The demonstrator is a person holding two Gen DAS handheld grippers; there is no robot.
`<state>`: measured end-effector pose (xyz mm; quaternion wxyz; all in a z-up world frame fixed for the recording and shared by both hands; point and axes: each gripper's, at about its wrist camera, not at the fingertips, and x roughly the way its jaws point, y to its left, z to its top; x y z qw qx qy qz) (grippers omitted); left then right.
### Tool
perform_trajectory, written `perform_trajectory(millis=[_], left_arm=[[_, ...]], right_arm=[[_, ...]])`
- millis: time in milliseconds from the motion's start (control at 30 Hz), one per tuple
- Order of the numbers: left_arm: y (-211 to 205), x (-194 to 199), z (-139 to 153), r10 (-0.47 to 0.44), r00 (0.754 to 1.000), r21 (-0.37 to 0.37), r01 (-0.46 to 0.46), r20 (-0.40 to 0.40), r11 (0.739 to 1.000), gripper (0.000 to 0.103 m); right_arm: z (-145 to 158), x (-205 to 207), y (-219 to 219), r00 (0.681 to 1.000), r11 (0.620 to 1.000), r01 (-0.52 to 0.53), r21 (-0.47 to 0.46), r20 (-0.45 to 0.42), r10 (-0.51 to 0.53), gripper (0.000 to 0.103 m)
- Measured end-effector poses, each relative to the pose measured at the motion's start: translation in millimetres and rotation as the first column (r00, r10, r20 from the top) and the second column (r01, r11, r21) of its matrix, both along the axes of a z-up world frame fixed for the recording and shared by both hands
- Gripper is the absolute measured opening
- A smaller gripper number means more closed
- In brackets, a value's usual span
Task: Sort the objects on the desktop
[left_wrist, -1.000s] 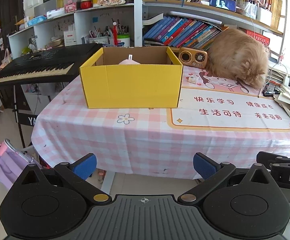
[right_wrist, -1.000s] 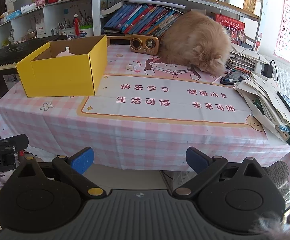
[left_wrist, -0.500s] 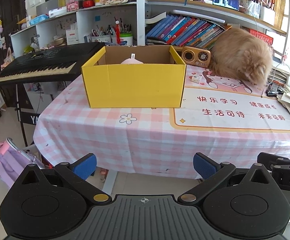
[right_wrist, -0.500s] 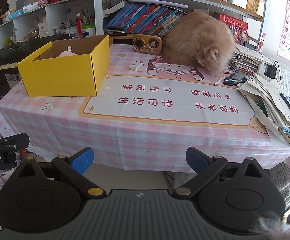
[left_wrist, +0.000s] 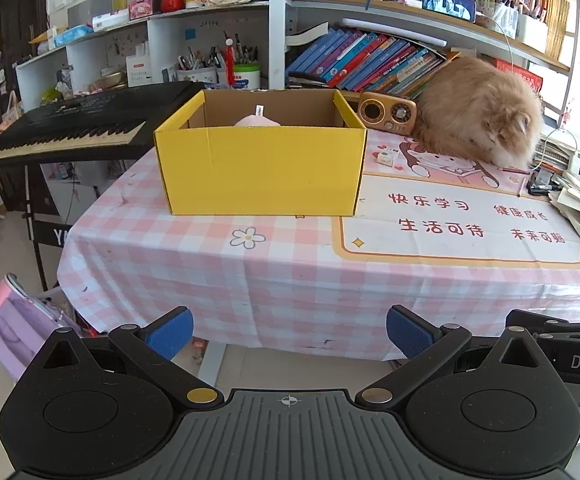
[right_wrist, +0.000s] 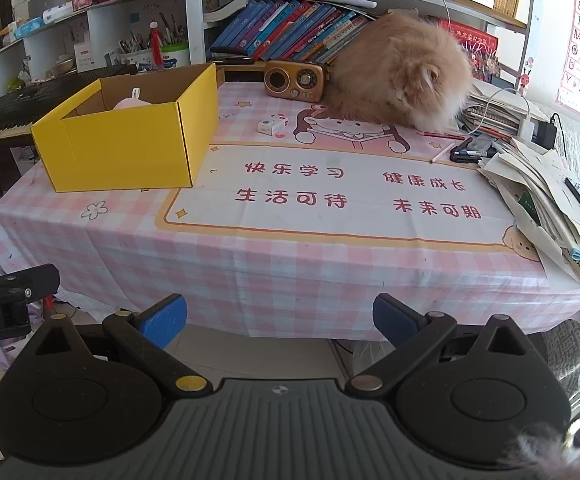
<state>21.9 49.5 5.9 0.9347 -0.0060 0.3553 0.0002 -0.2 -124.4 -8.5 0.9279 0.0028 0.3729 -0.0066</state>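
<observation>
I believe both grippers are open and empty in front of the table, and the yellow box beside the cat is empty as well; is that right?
Not quite: the yellow box is not empty. The right wrist view shows a pink item with a white tag inside it. The rest holds: the left gripper and right gripper are open and empty before the table, with the cat nearby.

Both grippers, left (left_wrist: 288, 332) and right (right_wrist: 280, 320), are matte black plastic with blue-padded fingers (left_wrist: 170, 330), brass-coloured pivot screws, ribbed centre.
</observation>
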Motion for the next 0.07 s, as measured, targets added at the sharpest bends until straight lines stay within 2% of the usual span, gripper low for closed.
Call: perform_trajectory(millis=[67], left_arm=[[-0.5, 1.7, 0.0, 0.001, 1.0, 0.003, -0.001, -0.003, 1.0, 0.103]], right_arm=[[-0.6, 1.7, 0.0, 1.0, 1.0, 0.001, 0.001, -0.003, -0.001, 0.101]])
